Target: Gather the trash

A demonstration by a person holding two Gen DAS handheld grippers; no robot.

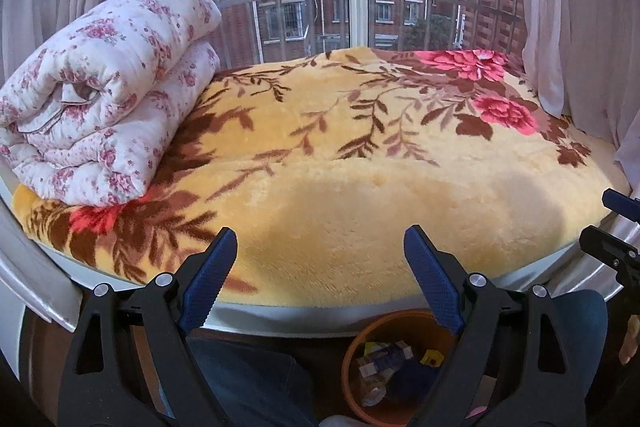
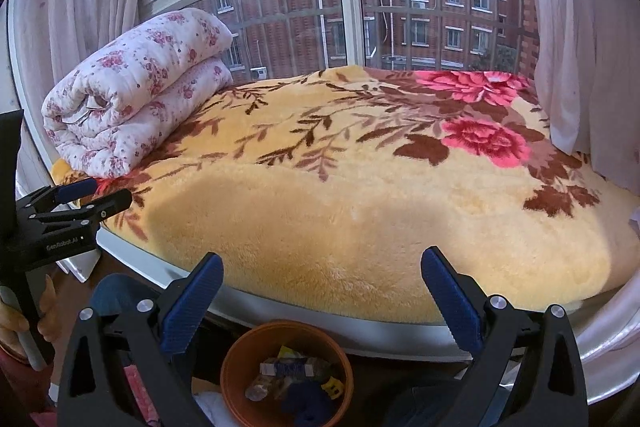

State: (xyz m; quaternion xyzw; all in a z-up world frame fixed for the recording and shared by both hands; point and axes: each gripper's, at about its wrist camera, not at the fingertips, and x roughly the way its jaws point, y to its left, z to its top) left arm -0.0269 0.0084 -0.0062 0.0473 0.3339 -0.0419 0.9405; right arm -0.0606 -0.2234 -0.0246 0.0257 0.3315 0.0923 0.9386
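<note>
An orange bin (image 1: 356, 383) stands on the floor below the window seat's front edge; it also shows in the right wrist view (image 2: 236, 379). Inside lie several pieces of trash, among them a crumpled white and blue carton (image 2: 286, 369), a dark blue lump (image 2: 308, 405) and a small yellow piece (image 1: 431, 358). My left gripper (image 1: 320, 247) is open and empty above the seat's front edge, left of the bin. My right gripper (image 2: 322, 269) is open and empty, above the bin. Each gripper shows at the edge of the other's view.
A yellow plush blanket (image 1: 360, 187) with brown leaves and pink flowers covers the window seat. A folded floral quilt (image 1: 104, 95) lies at its back left. Curtains (image 2: 584, 27) hang at both sides of the window. The person's jeans (image 1: 248, 383) show below.
</note>
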